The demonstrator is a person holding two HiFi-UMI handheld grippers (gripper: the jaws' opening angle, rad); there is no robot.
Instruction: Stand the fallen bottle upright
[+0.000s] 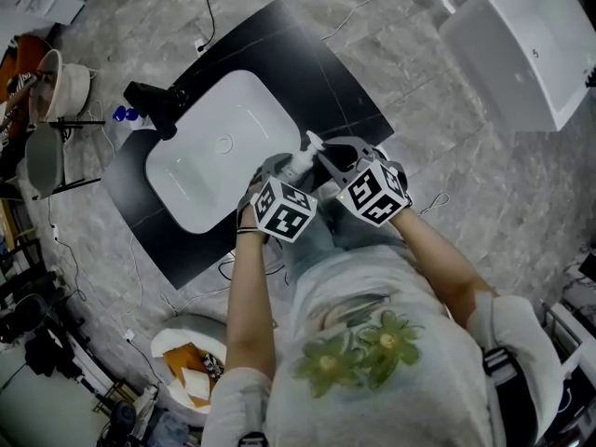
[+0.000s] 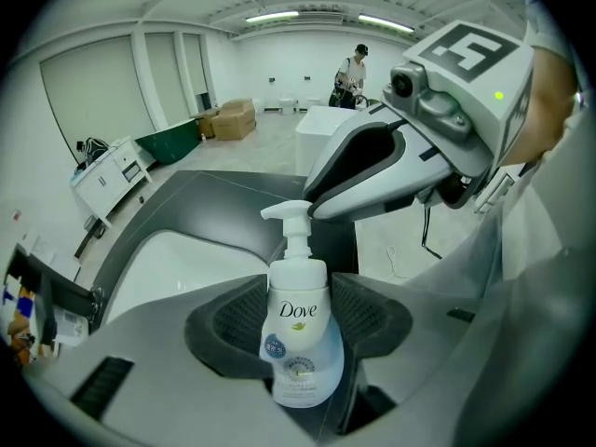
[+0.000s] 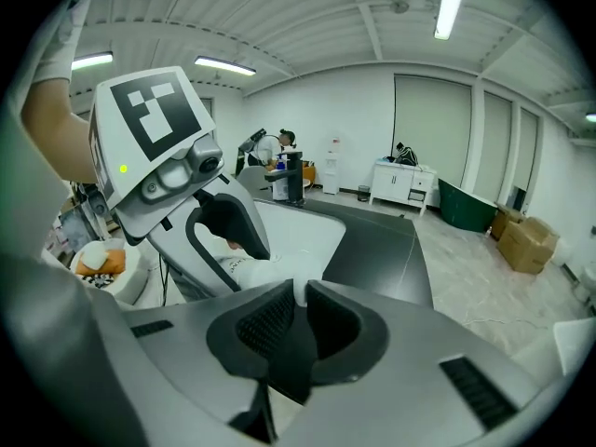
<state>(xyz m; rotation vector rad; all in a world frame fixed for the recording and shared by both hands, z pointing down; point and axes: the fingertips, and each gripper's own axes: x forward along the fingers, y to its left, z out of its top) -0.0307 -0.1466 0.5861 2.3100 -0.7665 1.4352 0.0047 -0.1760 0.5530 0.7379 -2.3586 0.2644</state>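
Observation:
A white Dove pump bottle stands upright between the pads of my left gripper, which is shut on its body. In the head view the bottle hangs over the front edge of the black counter, beside the white basin. My left gripper holds it from the left. My right gripper meets it from the right. In the right gripper view, the right gripper has narrow jaws closed on the white pump top. The right gripper's fingertip lies against the pump head.
A black faucet stands at the basin's far left end. A white box sits on the stone floor at the upper right. A round bin with orange and white scraps is by my left leg. Cables trail over the floor.

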